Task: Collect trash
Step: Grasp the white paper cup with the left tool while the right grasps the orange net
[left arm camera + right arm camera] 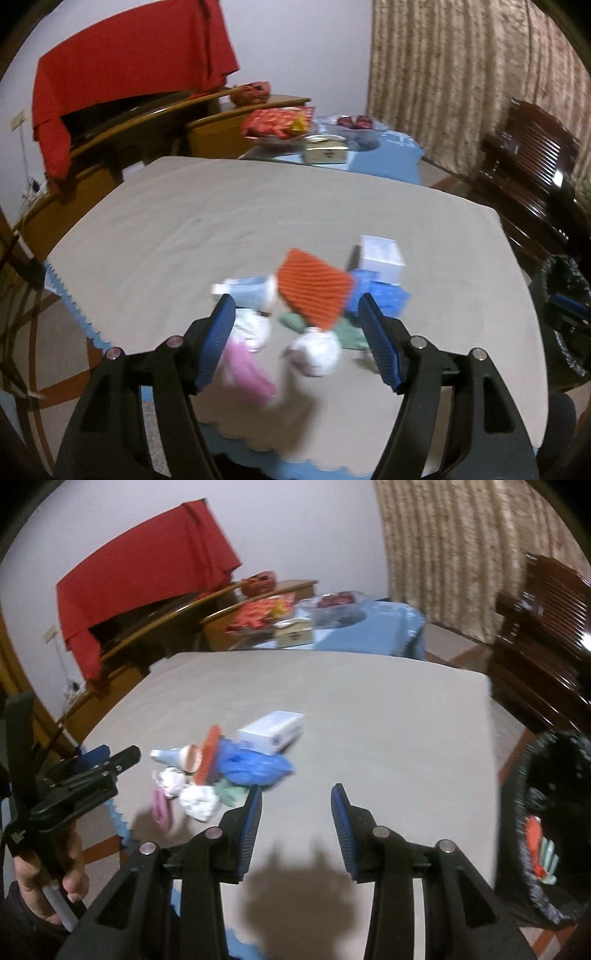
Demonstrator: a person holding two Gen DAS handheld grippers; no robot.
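Observation:
A pile of trash lies on the beige-covered table (pixel 184 221): an orange ridged piece (pixel 314 288), a white box (pixel 382 254), blue plastic (pixel 384 295), a light blue cup (pixel 247 290), crumpled white paper (pixel 317 350), a green scrap (pixel 349 332) and a pink wrapper (pixel 247 369). My left gripper (pixel 297 317) is open just above the pile, holding nothing. My right gripper (pixel 295 808) is open and empty over bare table, right of the pile (pixel 221 768). The left gripper also shows at the left of the right wrist view (pixel 110 760).
A black-lined bin (pixel 546 830) with some trash inside stands off the table's right edge. A dark wooden chair (pixel 543 627) is at the far right. Behind are a second table with a blue cloth (pixel 388 155) and snacks, and a red-draped cabinet (pixel 129 74).

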